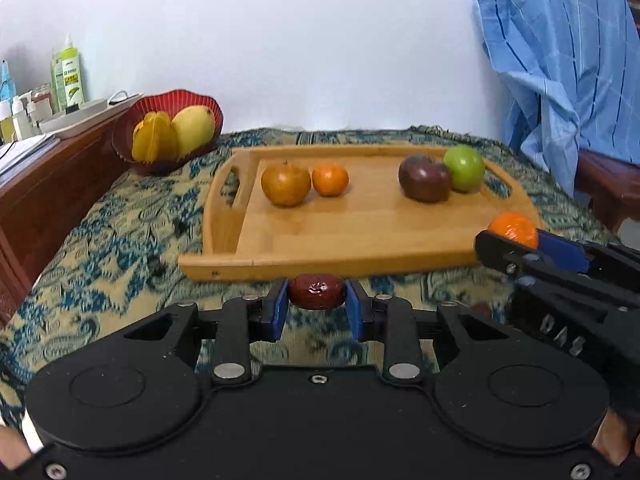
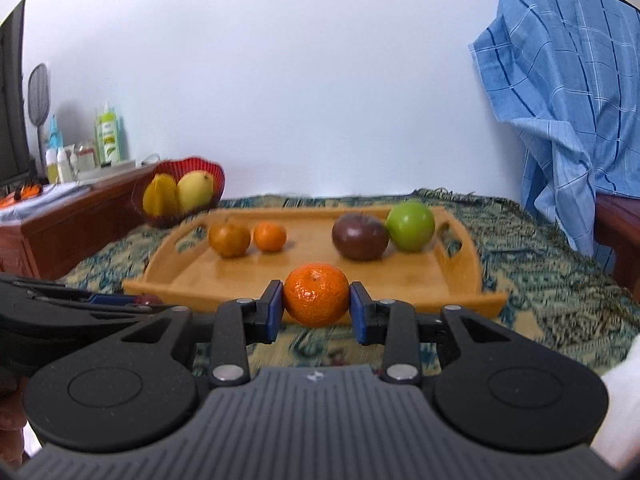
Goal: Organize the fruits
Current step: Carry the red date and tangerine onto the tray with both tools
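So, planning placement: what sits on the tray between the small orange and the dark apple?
Nothing: bare tray wood between the small orange and dark apple, in both wrist views.

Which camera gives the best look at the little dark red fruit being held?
The left wrist view: the red date sits centred between the left gripper's jaws, wrinkled skin clear. The right wrist view shows only a sliver of it at the left, behind the black arm.
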{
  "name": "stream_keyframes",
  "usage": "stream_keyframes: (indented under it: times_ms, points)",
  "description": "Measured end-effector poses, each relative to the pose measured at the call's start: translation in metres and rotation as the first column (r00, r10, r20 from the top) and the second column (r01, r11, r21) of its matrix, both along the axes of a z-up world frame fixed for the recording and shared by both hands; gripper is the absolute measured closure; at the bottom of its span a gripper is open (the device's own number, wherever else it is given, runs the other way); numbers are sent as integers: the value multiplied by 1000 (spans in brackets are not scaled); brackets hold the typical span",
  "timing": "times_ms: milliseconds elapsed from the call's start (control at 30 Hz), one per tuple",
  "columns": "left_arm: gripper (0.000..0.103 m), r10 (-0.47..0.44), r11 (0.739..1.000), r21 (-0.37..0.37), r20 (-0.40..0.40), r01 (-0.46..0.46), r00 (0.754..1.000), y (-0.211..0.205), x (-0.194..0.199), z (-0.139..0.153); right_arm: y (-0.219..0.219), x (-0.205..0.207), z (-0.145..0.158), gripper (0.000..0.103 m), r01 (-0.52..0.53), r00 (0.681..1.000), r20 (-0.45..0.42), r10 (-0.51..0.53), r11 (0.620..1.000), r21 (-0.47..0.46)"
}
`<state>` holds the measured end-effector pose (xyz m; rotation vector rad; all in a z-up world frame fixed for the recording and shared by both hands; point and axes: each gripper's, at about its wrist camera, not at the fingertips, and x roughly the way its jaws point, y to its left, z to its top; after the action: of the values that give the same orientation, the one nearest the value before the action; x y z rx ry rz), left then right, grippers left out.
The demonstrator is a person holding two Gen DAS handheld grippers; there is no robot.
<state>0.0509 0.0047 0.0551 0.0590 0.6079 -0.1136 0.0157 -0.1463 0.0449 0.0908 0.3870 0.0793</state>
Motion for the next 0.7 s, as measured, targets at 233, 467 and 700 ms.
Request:
stream_keyframes:
  times_ms: [233, 467, 700]
  points:
    - [74, 7, 1000, -18, 17, -7, 1000, 3, 27, 19, -22, 27, 16, 63, 37, 999, 13, -37, 999, 22]
    - [74, 22, 999, -29, 9, -22, 1000, 8, 57, 25, -56, 63, 18, 63, 74, 997, -40, -71, 994, 84]
    - [74, 23, 998, -57, -11, -23, 1000, 11, 87, 24, -67, 91, 19, 63, 53, 997, -65, -49, 997, 55]
